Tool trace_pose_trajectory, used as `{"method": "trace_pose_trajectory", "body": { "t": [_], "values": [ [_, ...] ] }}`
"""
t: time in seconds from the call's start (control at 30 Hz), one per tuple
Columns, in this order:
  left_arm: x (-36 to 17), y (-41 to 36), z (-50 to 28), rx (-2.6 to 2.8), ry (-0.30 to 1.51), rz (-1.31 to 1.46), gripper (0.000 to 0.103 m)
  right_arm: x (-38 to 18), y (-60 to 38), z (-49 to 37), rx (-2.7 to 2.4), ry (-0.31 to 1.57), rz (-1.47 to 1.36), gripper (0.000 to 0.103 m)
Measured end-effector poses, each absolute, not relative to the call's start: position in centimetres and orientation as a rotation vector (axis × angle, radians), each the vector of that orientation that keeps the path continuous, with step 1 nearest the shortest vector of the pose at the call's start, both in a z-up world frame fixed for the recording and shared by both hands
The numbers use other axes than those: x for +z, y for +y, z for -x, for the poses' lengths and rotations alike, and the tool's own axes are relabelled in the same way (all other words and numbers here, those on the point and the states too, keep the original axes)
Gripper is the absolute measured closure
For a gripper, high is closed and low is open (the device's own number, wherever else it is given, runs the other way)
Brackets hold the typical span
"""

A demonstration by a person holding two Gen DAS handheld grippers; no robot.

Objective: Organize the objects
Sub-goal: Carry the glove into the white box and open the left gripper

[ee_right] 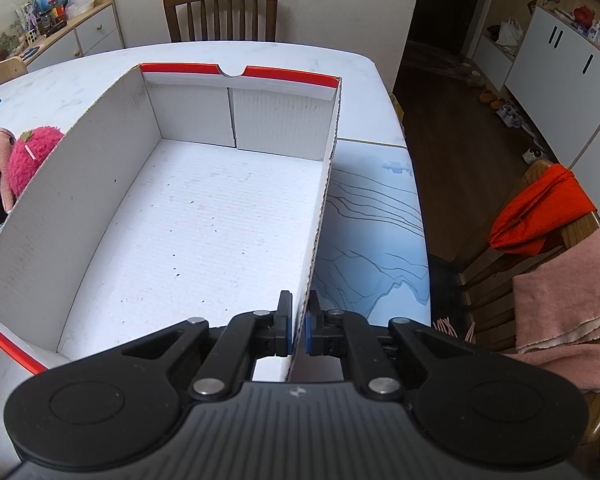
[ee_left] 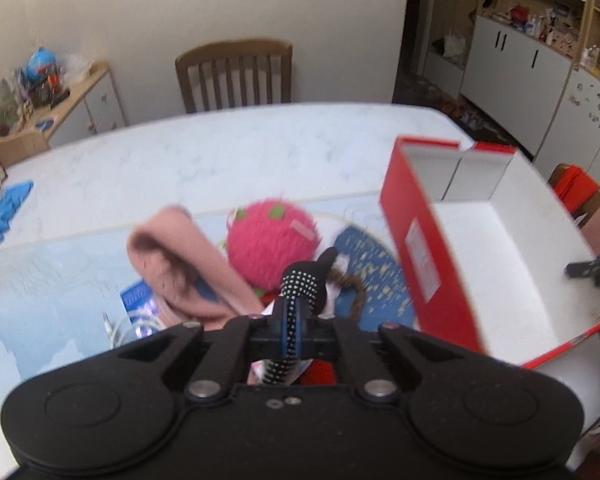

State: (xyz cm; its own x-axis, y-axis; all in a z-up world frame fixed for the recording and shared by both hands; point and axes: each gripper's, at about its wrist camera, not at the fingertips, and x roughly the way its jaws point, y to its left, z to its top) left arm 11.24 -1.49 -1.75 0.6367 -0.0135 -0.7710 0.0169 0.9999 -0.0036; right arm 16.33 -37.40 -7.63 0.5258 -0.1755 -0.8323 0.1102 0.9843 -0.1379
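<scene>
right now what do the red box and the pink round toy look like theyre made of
Red box: looks like corrugated cardboard, matte white inside with fine ribbing and wavy cut edges, glossy red outside. Pink round toy: seems to be plush fabric, its surface fuzzy and shaggy, with green felt-like spots.

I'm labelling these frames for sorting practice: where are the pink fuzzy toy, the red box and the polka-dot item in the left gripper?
pink fuzzy toy (ee_left: 270,238), left wrist view, middle of its fuzzy body.
red box (ee_right: 228,216), right wrist view, bare white floor inside.
polka-dot item (ee_left: 300,282), left wrist view, dotted fabric above the shut jaws.
</scene>
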Motion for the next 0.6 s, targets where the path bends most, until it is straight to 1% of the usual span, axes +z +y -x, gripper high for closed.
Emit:
{"method": "trace_pose_trajectory", "body": {
  "t": [0.4, 0.5, 0.6],
  "values": [
    [5.2, -9.0, -14.0, -0.207, 0.782, -0.015, 0.102, -7.7, -37.7, -16.4, -0.148, 1.0, 0.082, 0.098],
    [5.6, -11.7, -15.5, -0.261, 0.764, -0.039, 0.102, -7.8, -37.7, -16.4, -0.15, 1.003, 0.08, 0.098],
    [4.8, -14.6, -17.1, -0.297, 0.766, -0.063, 0.102, -7.7, -37.8, -16.4, -0.15, 1.005, 0.073, 0.098]
  ]
}}
